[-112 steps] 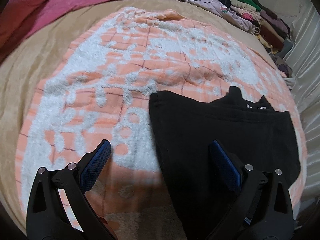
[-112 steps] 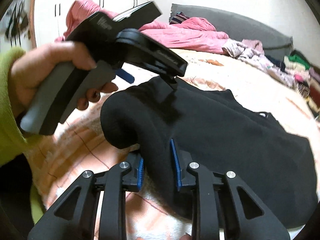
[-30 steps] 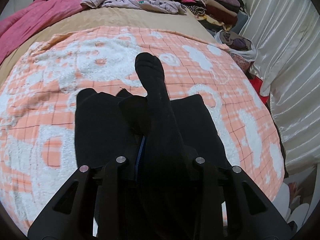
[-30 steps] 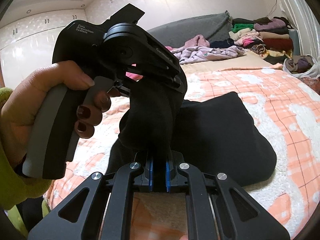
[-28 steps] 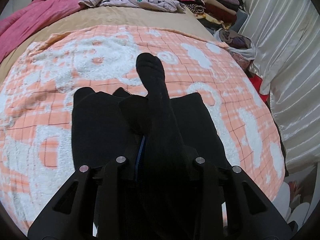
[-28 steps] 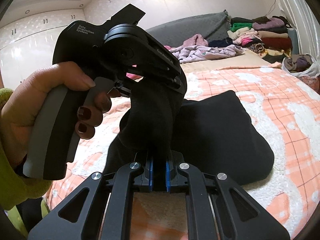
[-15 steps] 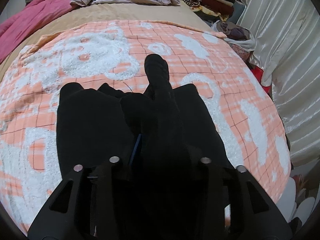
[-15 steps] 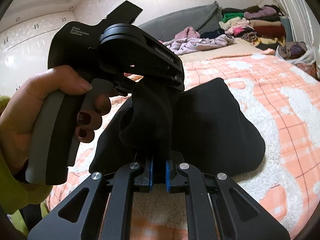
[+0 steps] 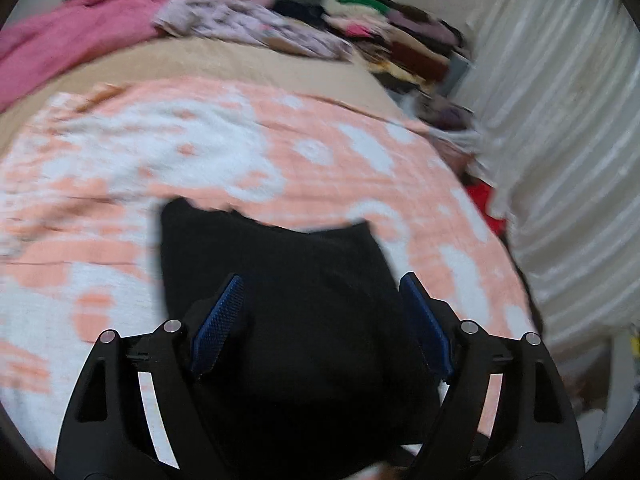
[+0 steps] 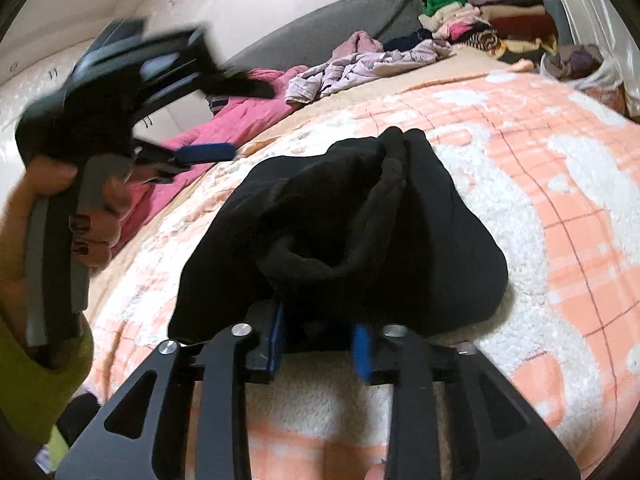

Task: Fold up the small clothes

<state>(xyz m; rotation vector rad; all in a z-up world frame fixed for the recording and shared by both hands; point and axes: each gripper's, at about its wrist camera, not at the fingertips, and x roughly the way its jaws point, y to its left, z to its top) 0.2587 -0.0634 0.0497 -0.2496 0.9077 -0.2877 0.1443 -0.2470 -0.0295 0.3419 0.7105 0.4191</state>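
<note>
Garment (image 10: 420, 232) in black, folded over on itself, lies bunched on the peach-and-white blanket (image 10: 560, 184) at the near end of the bed, its loose strip no longer strung up between my two tools as it was a second ago. My left hand-held gripper (image 9: 320, 312) has just been opening and now stands wide and empty above the cloth, pulled up and to the left in the right wrist view. My right hand-held gripper (image 10: 320, 340) has also just been opening; the near hem sits between its blue pads, which seem released rather than pressing. I judge this fold laid down. Stacked clothes (image 10: 500, 8) wait at the far right.
</note>
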